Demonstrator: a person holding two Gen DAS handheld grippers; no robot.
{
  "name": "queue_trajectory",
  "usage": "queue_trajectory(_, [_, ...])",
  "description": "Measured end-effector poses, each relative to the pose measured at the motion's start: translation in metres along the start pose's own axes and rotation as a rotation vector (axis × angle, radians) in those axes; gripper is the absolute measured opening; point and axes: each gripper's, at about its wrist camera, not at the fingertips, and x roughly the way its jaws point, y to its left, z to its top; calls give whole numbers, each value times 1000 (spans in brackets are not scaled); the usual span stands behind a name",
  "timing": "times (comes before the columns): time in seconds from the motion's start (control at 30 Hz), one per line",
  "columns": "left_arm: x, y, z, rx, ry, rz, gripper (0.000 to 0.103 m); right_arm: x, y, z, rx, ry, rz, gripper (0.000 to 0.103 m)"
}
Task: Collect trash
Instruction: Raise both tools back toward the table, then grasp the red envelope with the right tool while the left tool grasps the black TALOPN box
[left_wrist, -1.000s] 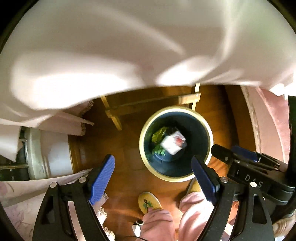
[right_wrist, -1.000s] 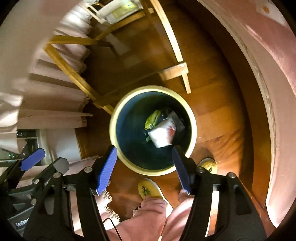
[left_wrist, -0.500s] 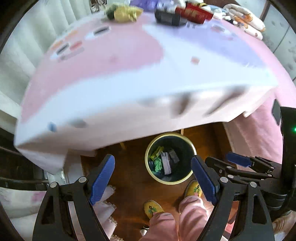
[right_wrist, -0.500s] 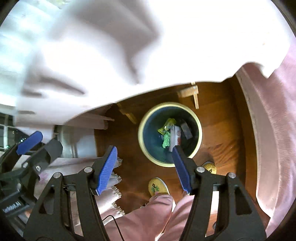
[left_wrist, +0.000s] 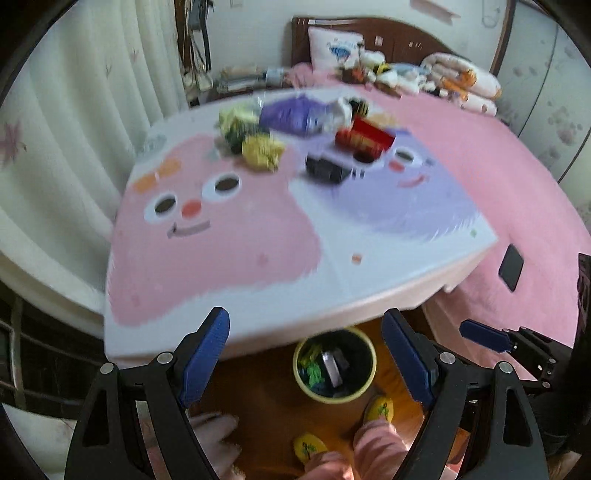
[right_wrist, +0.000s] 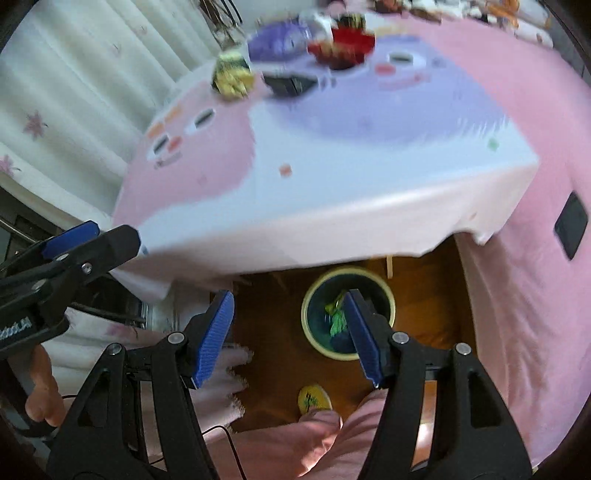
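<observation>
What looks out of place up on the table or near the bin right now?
Litter is still piled at the table's far end: yellow wrappers, a purple bag, a red box. The bin stands upright on the floor, nothing spilled around it.

the tablecloth (left_wrist: 229, 258) looks like soft matt cloth, printed in pink and lilac, its hem hanging in limp folds. the floor (left_wrist: 266, 398) is polished wood — warm brown, with a slight sheen. the bin (left_wrist: 334, 397) seems smooth plastic, pale rim and dark inside, holding crinkled glossy wrappers (left_wrist: 314, 369). the left gripper (left_wrist: 317, 354) and right gripper (right_wrist: 288, 332) have matt black plastic arms with small bright metal screws, and their blue pads (right_wrist: 216, 332) are ribbed, rubbery — not shiny. the curtain (left_wrist: 74, 122) is thin pale cloth in pleats. the bedspread (left_wrist: 517, 192) is matt pink fabric.
</observation>
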Motion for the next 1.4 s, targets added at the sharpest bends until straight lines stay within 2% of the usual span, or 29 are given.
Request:
queue_trajectory(0.2, [-36, -2, 37, 20, -95, -12, 86, -47, 11, 31, -49, -132, -63, 59])
queue_trajectory(0.33, [-45, -5, 60, 21, -128, -10, 86, -71, 12, 55, -57, -192, -90, 59])
queue_trajectory(0.47, [-38, -6, 79, 10, -137, 2, 86, -83, 5, 84, -77, -246, -103, 59])
queue_trajectory(0.6, [-13, -7, 101, -29, -109, 36, 86, -81, -6, 116, -93, -264, -94, 59])
queue_trajectory(0.8, [62, -9, 144, -157, 32, 23, 81, -43, -37, 179, -159, -241, -59, 59])
queue_trajectory(1.0, [140, -23, 181, -276, 132, 59, 81, 14, -74, 248, -250, -138, -8, 59])
queue_trajectory(1.1, [170, -28, 191, -337, 156, 79, 81, 41, -87, 275, -302, -94, 26, 59])
queue_trajectory(1.23, [197, -33, 197, -403, 189, 115, 80, 82, -88, 301, -414, -56, 41, 58])
queue_trajectory(1.4, [213, -31, 200, -449, 214, 158, 80, 134, -77, 316, -540, -12, 20, 52])
